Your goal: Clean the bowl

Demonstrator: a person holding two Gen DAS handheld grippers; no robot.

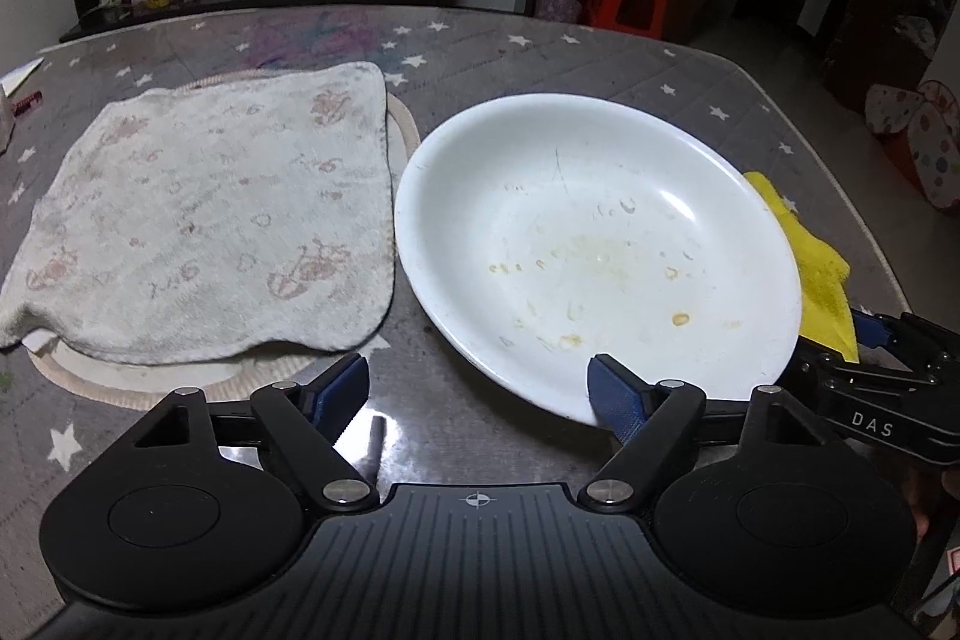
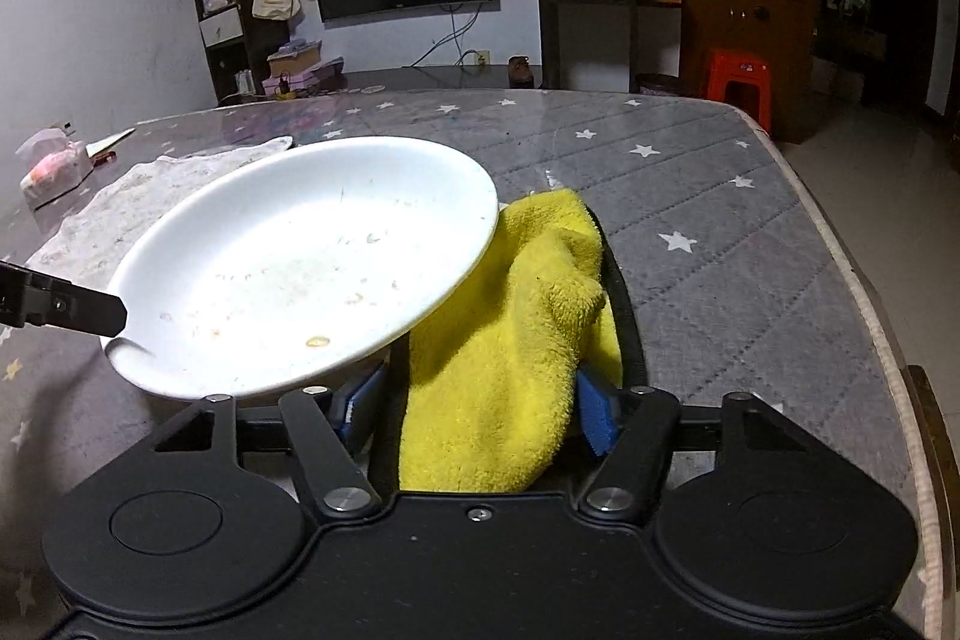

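A wide, shallow white bowl (image 1: pixel 600 244) with yellowish food smears stands on the table; its right rim lies over a yellow cloth (image 2: pixel 504 352). My left gripper (image 1: pixel 477 394) is open at the bowl's near rim. Its right pad (image 1: pixel 612 400) reaches just inside the rim, and its left pad (image 1: pixel 342 388) hangs over bare table. In the right wrist view one of its fingers (image 2: pixel 66 307) shows at the bowl's (image 2: pixel 300 268) left edge. My right gripper (image 2: pixel 477 409) straddles the yellow cloth. The right pad (image 2: pixel 597 418) touches the cloth; the left pad (image 2: pixel 360 400) stands a little apart, under the bowl's rim.
A pale printed towel (image 1: pixel 210 220) lies flat left of the bowl on a round mat (image 1: pixel 402 124). The table (image 2: pixel 720 232) has a grey star-patterned cover under glass. A small packet (image 2: pixel 54 166) sits at its far left. A red stool (image 2: pixel 735 82) stands beyond the table.
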